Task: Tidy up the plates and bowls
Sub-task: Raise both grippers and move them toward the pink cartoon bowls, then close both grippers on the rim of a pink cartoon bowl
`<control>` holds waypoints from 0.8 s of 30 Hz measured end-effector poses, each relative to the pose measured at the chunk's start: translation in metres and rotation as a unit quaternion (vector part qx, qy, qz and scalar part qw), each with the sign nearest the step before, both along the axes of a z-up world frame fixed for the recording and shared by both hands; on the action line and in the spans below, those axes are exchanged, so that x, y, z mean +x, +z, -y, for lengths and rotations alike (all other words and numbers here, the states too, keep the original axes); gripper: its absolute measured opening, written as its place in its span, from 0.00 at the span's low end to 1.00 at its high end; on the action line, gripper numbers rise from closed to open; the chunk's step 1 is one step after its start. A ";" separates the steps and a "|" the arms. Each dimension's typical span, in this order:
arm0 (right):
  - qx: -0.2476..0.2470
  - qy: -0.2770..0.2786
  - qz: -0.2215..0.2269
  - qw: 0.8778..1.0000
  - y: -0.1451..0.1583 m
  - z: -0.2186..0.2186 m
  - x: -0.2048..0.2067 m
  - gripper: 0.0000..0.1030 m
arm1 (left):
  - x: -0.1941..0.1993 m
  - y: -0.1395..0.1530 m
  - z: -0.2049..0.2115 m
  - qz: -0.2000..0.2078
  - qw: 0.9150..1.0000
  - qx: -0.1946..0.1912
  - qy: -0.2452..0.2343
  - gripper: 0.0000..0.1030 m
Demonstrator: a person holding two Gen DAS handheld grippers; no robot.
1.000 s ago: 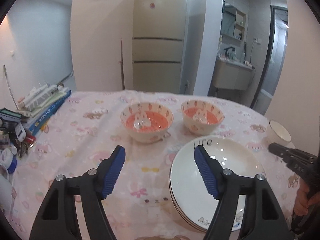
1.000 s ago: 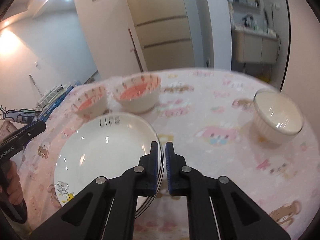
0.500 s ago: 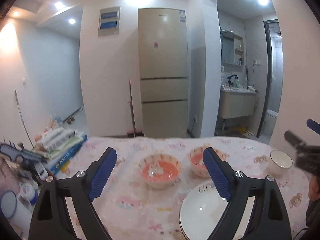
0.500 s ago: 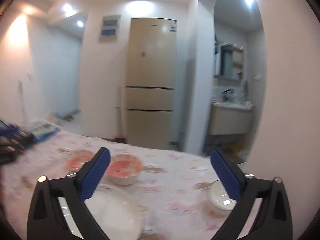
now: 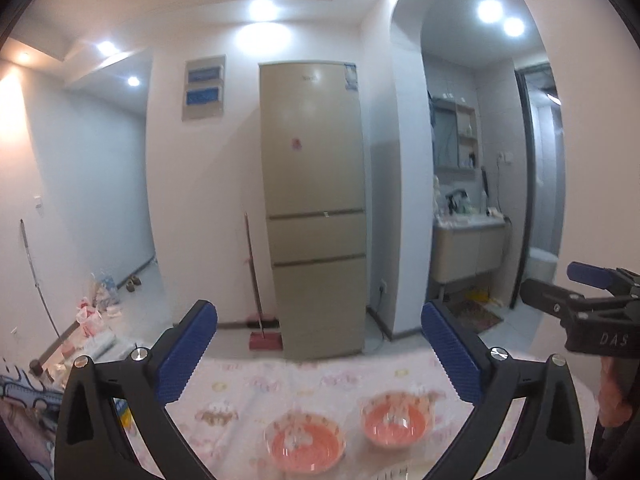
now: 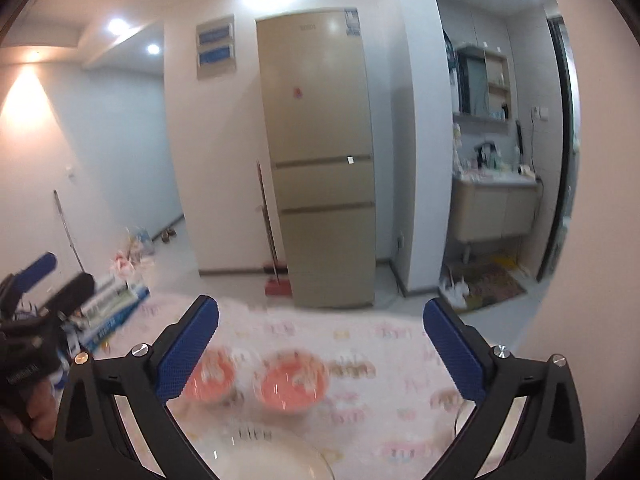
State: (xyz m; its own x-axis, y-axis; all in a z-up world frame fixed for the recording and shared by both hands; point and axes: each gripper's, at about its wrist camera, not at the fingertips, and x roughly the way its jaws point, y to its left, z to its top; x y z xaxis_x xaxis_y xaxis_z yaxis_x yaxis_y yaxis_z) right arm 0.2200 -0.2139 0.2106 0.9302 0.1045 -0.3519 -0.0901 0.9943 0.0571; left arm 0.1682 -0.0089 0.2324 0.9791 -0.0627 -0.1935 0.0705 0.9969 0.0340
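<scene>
Both wrist views raised, facing fridge (image 5: 316, 208).

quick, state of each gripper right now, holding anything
left gripper: jaws opening, already wide, nothing between them.
right gripper: open wide, holding nothing.

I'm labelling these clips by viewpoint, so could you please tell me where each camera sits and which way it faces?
Left wrist view: sits on the left gripper, facing across the pink patterned tablecloth toward the tall beige fridge; its blue-padded fingers stand wide with nothing between them; the right gripper shows at the right edge.
Right wrist view: sits on the right gripper, facing the same way, blurred; its fingers are wide apart; the left gripper shows at the left edge.
Shared: the fridge and two orange-lined ceramic bowls.
</scene>
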 end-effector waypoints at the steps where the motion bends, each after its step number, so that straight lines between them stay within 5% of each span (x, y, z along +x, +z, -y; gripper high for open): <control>1: -0.005 -0.002 0.012 1.000 0.009 -0.003 0.004 0.99 | 0.005 0.006 0.000 0.004 1.000 0.003 0.013 1.00; 4: 0.006 -0.004 0.025 1.000 0.015 -0.006 0.012 0.99 | 0.023 0.008 -0.008 -0.006 0.999 -0.007 0.030 1.00; 7: 0.047 0.017 -0.017 0.999 -0.004 -0.005 0.038 0.96 | 0.047 -0.014 -0.023 -0.072 0.997 -0.036 0.004 1.00; 12: 0.042 0.057 -0.115 0.991 -0.049 -0.029 0.087 0.46 | 0.082 -0.051 -0.058 -0.141 0.988 -0.059 0.037 0.93; 17: 0.067 0.139 -0.203 0.967 -0.100 -0.065 0.131 0.39 | 0.111 -0.077 -0.082 -0.185 0.978 -0.061 0.074 0.77; 21: 0.073 0.165 -0.258 0.949 -0.146 -0.088 0.148 0.38 | 0.134 -0.120 -0.074 -0.280 0.958 0.024 0.055 0.45; 24: 0.070 0.184 -0.322 0.926 -0.186 -0.099 0.161 0.37 | 0.150 -0.150 -0.072 -0.338 0.940 0.015 0.032 0.44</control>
State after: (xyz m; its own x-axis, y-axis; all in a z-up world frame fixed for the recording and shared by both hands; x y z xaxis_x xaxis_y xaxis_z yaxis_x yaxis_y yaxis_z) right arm 0.3810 -0.1146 0.0243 0.4254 0.4591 -0.7799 -0.3231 0.8820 0.3430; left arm 0.3186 0.0631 0.0824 0.6328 0.0066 -0.7743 0.0267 0.9992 0.0303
